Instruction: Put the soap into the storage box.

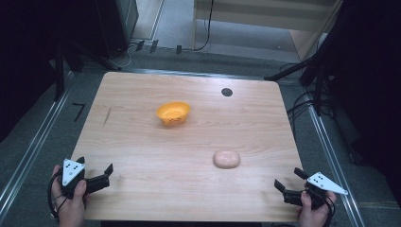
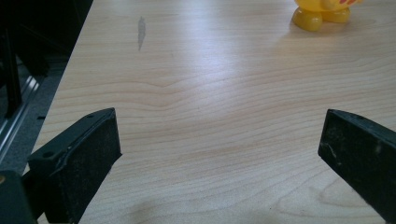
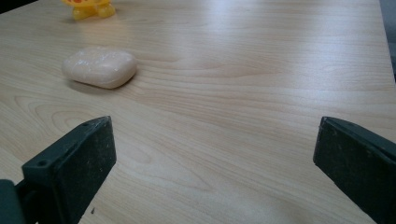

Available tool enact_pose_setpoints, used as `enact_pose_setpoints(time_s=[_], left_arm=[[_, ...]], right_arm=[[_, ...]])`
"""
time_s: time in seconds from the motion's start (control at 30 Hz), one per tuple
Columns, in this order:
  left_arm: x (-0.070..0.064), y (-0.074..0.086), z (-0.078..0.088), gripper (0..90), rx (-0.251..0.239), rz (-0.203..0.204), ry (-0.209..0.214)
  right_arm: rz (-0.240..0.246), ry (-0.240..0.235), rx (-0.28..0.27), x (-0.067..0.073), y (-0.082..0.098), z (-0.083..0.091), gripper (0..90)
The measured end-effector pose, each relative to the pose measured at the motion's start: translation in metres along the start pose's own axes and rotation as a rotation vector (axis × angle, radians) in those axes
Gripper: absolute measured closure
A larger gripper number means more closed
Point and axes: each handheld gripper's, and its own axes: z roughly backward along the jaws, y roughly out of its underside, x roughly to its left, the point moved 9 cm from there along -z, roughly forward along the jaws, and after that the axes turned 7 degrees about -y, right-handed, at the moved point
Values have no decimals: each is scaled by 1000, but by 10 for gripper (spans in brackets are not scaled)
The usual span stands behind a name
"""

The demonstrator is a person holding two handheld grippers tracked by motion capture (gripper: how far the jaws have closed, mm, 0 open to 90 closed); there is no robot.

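Observation:
A small orange bowl (image 1: 173, 113) stands on the wooden table (image 1: 142, 156) a little back of the middle; its feet (image 2: 321, 14) peek in at the top right of the left gripper view, and the bowl (image 3: 88, 8) shows at the top left of the right gripper view. A pale pink rounded soap-like bar (image 1: 226, 159) lies right of centre, and the bar (image 3: 100, 66) is ahead and left of my right gripper. My left gripper (image 1: 97, 169) rests at the near left corner, open and empty (image 2: 219, 154). At the near right corner my right gripper (image 1: 288, 178) is open and empty (image 3: 215, 154).
A dark round spot (image 1: 227, 92) marks the table's far side and a grey streak (image 1: 107, 116) its left part. Metal rails (image 1: 33, 146) run along both sides of the table. Stands and cables (image 1: 302, 104) crowd the floor at the right.

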Motion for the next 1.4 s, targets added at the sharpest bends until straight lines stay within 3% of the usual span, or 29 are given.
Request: enact_pose_setpoints(time_s=[0.13,0.3,0.57,0.6,0.8,1.23,1.4], left_arm=[[1,0,0,0,4,6,6],[1,0,0,0,9,16,10],[1,0,-2,0,17,16,12],[1,0,-2,0,19,20,16],[2,0,-2,0,21,26,11],[2,1,-3,0,27,27,13],[2,1,-3,0,29,29,15]], right_arm=[[18,-22,-4,3,0,0,64],[78,-3,9,4,-1,-2,49],[112,-17,37,6,1,-5,21],[123,-39,51,7,2,-5,24],[161,-32,96,9,4,-8,26],[263,-24,167,19,-9,-15,27],[321,-50,201,25,-17,-20,53]])
